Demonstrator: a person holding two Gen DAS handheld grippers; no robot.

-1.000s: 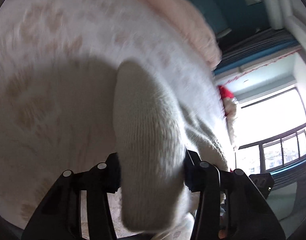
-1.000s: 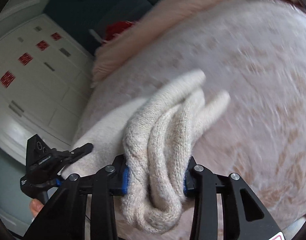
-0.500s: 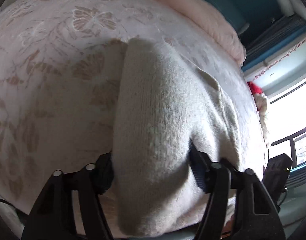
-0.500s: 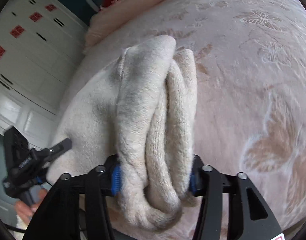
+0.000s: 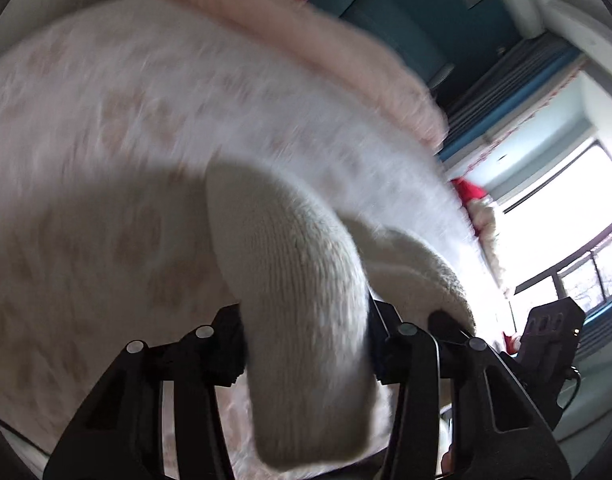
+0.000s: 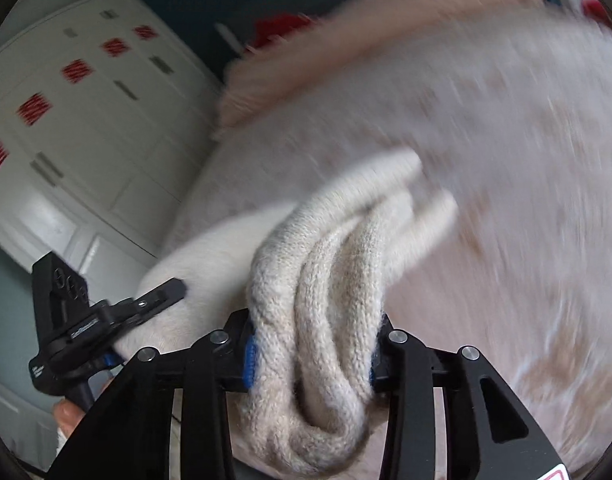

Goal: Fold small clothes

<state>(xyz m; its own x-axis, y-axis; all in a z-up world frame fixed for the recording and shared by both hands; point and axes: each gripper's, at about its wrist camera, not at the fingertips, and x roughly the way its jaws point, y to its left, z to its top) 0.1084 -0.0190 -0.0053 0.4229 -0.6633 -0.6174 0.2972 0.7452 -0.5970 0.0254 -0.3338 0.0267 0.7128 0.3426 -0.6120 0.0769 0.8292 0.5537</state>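
A cream knitted garment point(image 5: 301, 280) is held up over a pale bed cover with a tan butterfly pattern point(image 5: 125, 120). My left gripper point(image 5: 306, 344) is shut on one bunched edge of it. My right gripper point(image 6: 312, 350) is shut on another bunched part, folded into thick rolls point(image 6: 330, 264). The knit spans between the two grippers. In the right wrist view the left gripper point(image 6: 105, 316) shows at the lower left, clamped on the garment. In the left wrist view the right gripper's body point(image 5: 554, 332) shows at the lower right.
A fluffy pink blanket point(image 5: 326, 48) lies along the far side of the bed point(image 6: 386, 32). White wardrobe doors with red squares point(image 6: 65, 112) stand to the left. A bright window point(image 5: 566, 220) and a red and white plush toy point(image 5: 478, 204) are on the right.
Both grippers have lifted and swung with the garment; half a second ago it lay lower against the bed. The views are now motion-blurred. Both stay shut on the knit.
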